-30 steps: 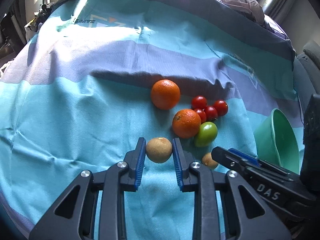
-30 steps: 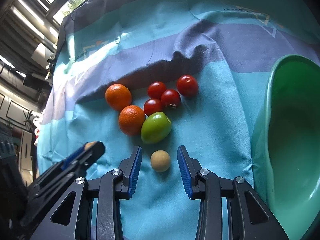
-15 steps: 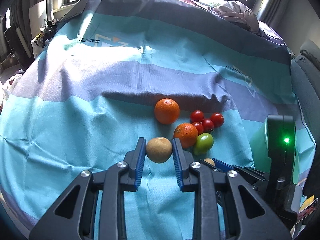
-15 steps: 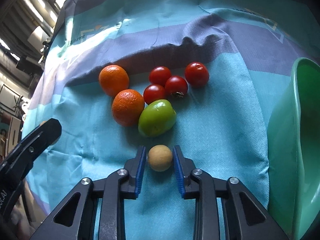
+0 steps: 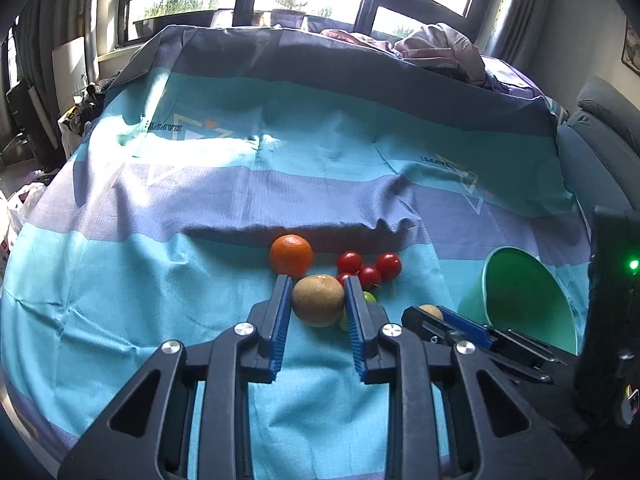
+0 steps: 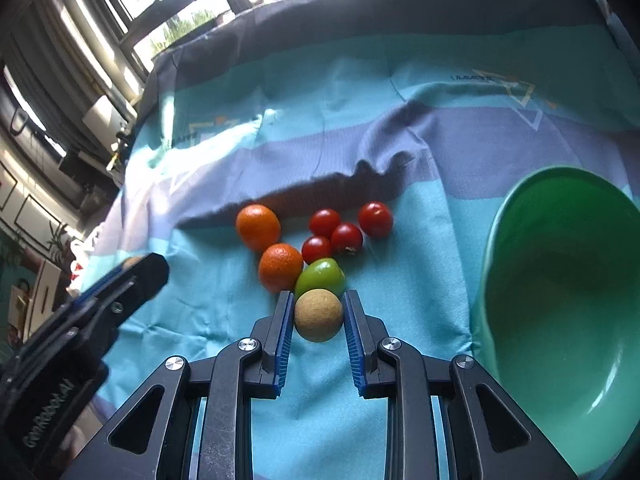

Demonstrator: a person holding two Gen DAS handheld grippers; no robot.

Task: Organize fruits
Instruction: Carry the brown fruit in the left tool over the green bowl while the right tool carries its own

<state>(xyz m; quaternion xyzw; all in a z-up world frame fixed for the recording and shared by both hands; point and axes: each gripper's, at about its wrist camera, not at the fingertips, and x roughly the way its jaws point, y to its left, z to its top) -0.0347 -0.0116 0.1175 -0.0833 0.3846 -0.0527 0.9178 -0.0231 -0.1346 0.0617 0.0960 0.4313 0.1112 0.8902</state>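
Note:
My left gripper [image 5: 317, 281] is shut on a brown kiwi [image 5: 318, 300] and holds it above the cloth. My right gripper [image 6: 319, 294] is shut on a small tan round fruit [image 6: 319, 314], also off the cloth. Beyond it lie two oranges [image 6: 258, 227] [image 6: 281, 267], a green tomato [image 6: 320, 278] and several cherry tomatoes [image 6: 346, 237]. In the left wrist view the kiwi hides one orange; the other orange [image 5: 291, 255] shows. The right gripper [image 5: 432, 314] appears there with its fruit, and the left gripper [image 6: 136, 270] shows in the right wrist view. A green bowl [image 6: 492, 240] stands to the right.
A teal and purple striped cloth [image 5: 200, 208] covers the surface. Crumpled clothes [image 5: 436, 50] lie at its far edge under the windows. A grey chair [image 5: 600, 132] stands at the right. A black device with a green light [image 5: 616, 280] rises beside the green bowl [image 5: 520, 300].
The right gripper's jaws closed on the tan fruit and lifted it. The left gripper rose with the kiwi, so the fruit pile now sits lower and farther off.

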